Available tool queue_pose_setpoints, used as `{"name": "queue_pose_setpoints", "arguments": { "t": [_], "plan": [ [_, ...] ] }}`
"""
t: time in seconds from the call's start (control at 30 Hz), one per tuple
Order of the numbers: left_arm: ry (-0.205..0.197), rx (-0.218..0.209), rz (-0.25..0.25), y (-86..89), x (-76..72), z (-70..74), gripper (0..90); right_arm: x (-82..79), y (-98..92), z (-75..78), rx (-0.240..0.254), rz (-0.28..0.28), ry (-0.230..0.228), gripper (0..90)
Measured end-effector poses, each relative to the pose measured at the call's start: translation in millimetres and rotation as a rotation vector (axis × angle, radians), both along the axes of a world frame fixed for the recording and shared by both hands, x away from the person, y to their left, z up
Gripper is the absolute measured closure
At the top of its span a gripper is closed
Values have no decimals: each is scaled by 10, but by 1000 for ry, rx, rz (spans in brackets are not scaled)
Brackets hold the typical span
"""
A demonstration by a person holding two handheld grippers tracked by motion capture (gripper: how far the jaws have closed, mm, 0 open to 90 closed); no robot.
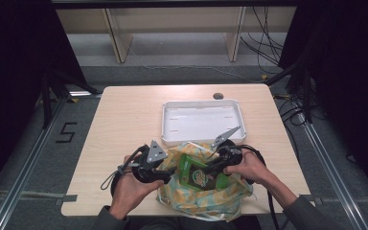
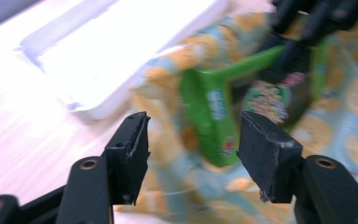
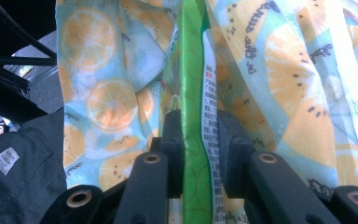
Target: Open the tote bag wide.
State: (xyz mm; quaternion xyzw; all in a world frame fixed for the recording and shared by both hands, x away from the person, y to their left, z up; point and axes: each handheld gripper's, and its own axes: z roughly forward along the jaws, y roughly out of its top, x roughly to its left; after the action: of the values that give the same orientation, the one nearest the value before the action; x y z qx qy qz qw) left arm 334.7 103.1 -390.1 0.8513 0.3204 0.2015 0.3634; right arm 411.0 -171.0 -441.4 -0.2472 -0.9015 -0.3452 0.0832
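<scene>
The right hand-held gripper (image 3: 193,154) has its jaws clamped on the edge of a green snack packet (image 1: 200,175), which sits in the mouth of a citrus-print bag (image 1: 206,196) at the near edge of the worktop (image 1: 124,124). The left hand-held gripper (image 2: 193,144) has its jaws parted with nothing between them, just beside the bag. In its blurred view the packet seems to stand tilted, with a white tray (image 1: 202,106) behind the bag.

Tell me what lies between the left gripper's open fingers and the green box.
Folds of the citrus-print bag, in the left gripper view. The left gripper is open and holds nothing; the green box stands beyond, clamped by the right gripper.
</scene>
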Motion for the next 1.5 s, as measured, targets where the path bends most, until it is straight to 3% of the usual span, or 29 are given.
{"name": "queue_pose_setpoints", "arguments": {
  "t": [0.13, 0.17, 0.23, 0.3, 0.4, 0.5, 0.7, 0.8, 0.9, 0.97, 1.07, 1.23, 1.47, 1.5],
  "plan": [
    [24, 17, 4, 52, 178, -33, 463, -3, 10, 5, -2, 7, -3, 759],
    [36, 32, -17, 59, 234, -53, 515, -6, 18, 8, -3, 10, -5, 758],
    [56, 20, -30, 44, 307, -117, 626, -30, 34, 20, -4, 11, 1, 759],
    [81, -3, -17, 35, 382, -184, 733, -25, 36, 20, -3, 29, -21, 758],
    [99, 11, -5, 36, 518, -261, 826, -41, 48, 40, -5, 39, -28, 758],
    [117, -6, 23, 40, 647, -365, 857, -70, 61, 84, 1, 51, -39, 759],
    [202, 5, 34, 73, 828, -633, 865, -80, 57, 175, 37, 65, -70, 758],
    [225, -21, 43, 65, 841, -706, 854, -80, 46, 233, 50, 53, -81, 759],
    [224, -39, 36, 76, 825, -637, 813, -74, 32, 279, 68, 51, -95, 758],
    [220, -70, 38, 89, 807, -574, 727, -65, 3, 324, 82, 40, -91, 759],
    [184, -110, 35, 114, 764, -483, 624, -47, -68, 413, 110, 22, -103, 758],
    [178, -159, 30, 214, 649, -361, 485, -16, -159, 514, 151, -3, -110, 758],
    [123, -220, 33, 316, 380, -228, 409, 29, -255, 578, 193, -25, -125, 758],
    [121, -213, 32, 326, 355, -224, 382, 35, -275, 591, 198, -22, -129, 758]
  ]
}}
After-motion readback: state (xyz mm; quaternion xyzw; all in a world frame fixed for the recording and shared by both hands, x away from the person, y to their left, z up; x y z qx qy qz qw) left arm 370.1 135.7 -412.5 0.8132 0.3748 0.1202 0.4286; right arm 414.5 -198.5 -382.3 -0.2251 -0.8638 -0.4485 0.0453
